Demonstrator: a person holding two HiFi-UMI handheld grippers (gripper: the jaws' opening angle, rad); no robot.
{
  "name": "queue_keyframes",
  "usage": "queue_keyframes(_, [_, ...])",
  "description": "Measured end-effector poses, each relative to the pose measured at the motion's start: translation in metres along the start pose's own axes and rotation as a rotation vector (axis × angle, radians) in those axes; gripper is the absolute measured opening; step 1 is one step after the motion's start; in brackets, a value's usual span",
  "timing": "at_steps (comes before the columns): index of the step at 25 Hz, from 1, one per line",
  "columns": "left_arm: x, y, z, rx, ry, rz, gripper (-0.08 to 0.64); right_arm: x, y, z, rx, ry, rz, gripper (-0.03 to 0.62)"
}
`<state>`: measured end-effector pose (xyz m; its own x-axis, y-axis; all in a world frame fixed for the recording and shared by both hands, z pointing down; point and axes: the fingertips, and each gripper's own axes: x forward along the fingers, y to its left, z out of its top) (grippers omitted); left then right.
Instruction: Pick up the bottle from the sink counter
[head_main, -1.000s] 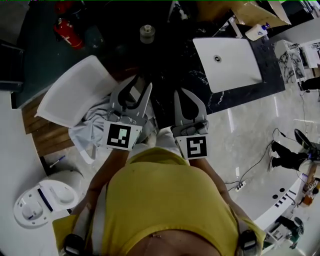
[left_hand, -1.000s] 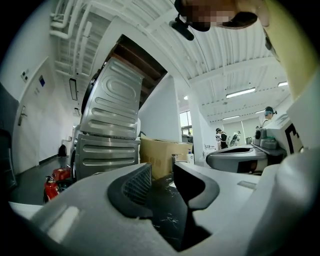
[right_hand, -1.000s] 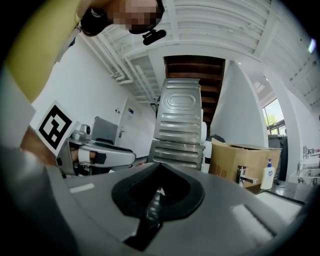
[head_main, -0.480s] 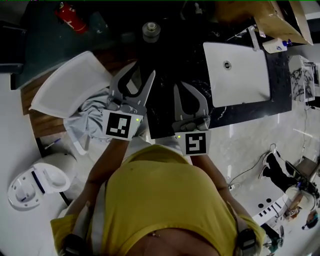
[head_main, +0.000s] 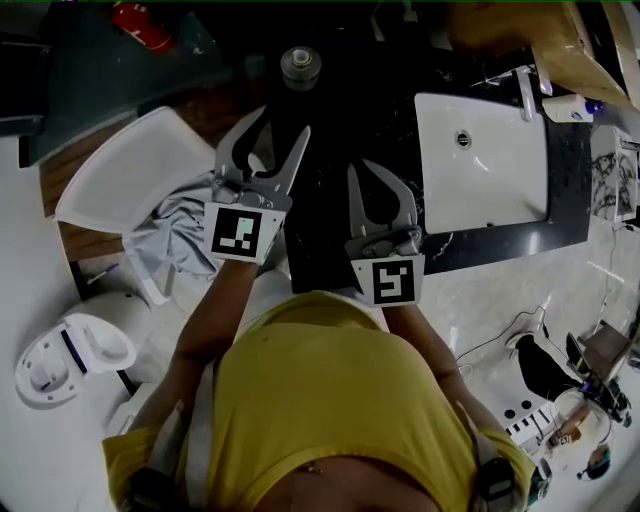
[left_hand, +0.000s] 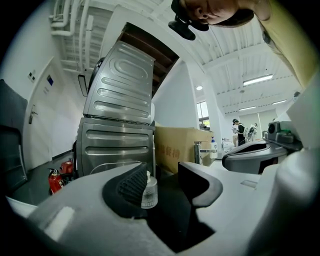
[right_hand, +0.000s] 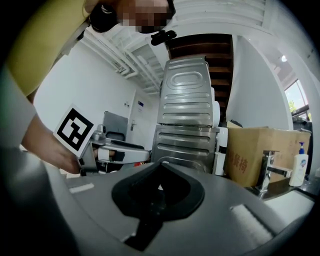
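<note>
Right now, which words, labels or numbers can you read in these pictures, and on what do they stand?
No text reads clearly.
Cardboard box: red printed characters, too blurred to quote.
Pump bottle: label too small to read.
Marker cubes: square patterns only, no words.

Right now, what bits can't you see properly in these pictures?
- Bottle: in the left gripper view, its left side hides behind a pad of the left tool, whose jaws are opening with nothing between them yet. The head view shows only its cap.
- Print on the box: too small and blurred to read in both gripper views.
- Extinguisher: cut off by the head view's top edge.
</note>
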<state>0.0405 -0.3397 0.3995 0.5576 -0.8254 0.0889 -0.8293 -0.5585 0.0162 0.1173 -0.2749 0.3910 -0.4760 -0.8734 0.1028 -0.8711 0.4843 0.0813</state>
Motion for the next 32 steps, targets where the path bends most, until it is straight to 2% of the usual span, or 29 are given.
queue_keyframes(11, [0.042, 0.016, -0.027, -0.008, 0.035, 0.001, 0.226, 0.026, -0.015, -0.017, 0.023, 0.007, 0.023, 0.0])
queue_keyframes(14, [0.052, 0.022, -0.037, -0.004, 0.069, 0.003, 0.254, 0.031, -0.018, -0.023, 0.021, 0.017, 0.026, 0.0])
queue_keyframes(19, [0.072, 0.031, -0.057, -0.05, 0.105, 0.014, 0.298, 0.036, -0.022, -0.03, 0.035, 0.024, 0.027, 0.0])
queue_keyframes(27, [0.097, 0.044, -0.081, -0.047, 0.207, 0.015, 0.371, 0.043, -0.024, -0.034, 0.039, 0.028, 0.025, 0.0])
queue_keyframes(32, [0.107, 0.047, -0.091, -0.033, 0.262, 0.009, 0.371, 0.044, -0.026, -0.038, 0.039, 0.036, 0.021, 0.0])
